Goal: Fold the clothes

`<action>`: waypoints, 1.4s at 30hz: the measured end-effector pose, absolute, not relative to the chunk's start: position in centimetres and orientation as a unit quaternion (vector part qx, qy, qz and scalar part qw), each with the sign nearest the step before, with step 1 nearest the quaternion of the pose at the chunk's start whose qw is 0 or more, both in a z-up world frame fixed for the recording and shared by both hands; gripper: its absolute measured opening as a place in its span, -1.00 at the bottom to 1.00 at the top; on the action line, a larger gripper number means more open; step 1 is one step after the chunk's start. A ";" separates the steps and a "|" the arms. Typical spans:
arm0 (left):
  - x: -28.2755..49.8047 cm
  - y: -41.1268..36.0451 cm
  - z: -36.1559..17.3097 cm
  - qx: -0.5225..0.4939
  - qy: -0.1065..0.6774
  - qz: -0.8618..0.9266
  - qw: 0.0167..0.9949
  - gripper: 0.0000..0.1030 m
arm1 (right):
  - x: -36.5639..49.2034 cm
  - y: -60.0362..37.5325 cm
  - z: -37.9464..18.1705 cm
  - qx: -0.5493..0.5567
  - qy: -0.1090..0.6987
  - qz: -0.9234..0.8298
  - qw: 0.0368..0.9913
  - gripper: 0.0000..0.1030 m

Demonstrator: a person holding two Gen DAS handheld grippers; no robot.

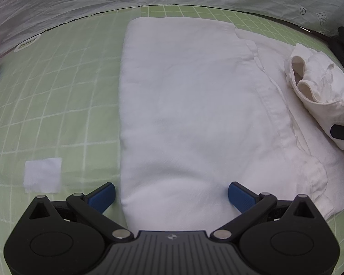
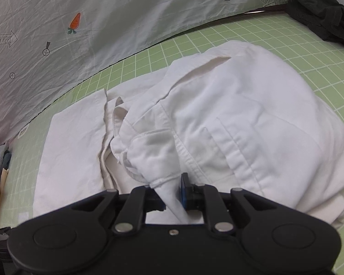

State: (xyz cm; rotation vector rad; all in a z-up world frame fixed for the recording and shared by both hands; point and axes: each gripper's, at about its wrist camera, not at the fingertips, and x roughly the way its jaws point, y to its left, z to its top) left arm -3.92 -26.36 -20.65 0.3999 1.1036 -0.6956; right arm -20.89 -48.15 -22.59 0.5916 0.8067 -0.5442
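**Folding a white shirt: one side laid flat, the other being carried over**

Left wrist view: we see the white shirt (image 1: 190,105) spread on the green grid mat (image 1: 57,96), its left panel already flat, which gives a straight fold edge. Our left gripper (image 1: 171,194) hangs with jaws wide apart over the shirt's near hem, holding nothing, probably ready to pin the cloth. The right gripper (image 1: 342,133) shows at the shirt's far right edge.

Right wrist view: our right gripper (image 2: 169,192) has its jaws closed on a bunched piece of the shirt (image 2: 240,123), lifting that side so that it can fold across. A dark garment (image 2: 321,11) lies beyond the shirt, at the mat's (image 2: 286,39) edge.
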 end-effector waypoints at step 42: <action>-0.9 -24.8 -19.3 0.113 0.518 -0.268 0.805 0.87 | -24.6 -49.6 -18.8 0.130 0.374 -0.388 0.832 0.98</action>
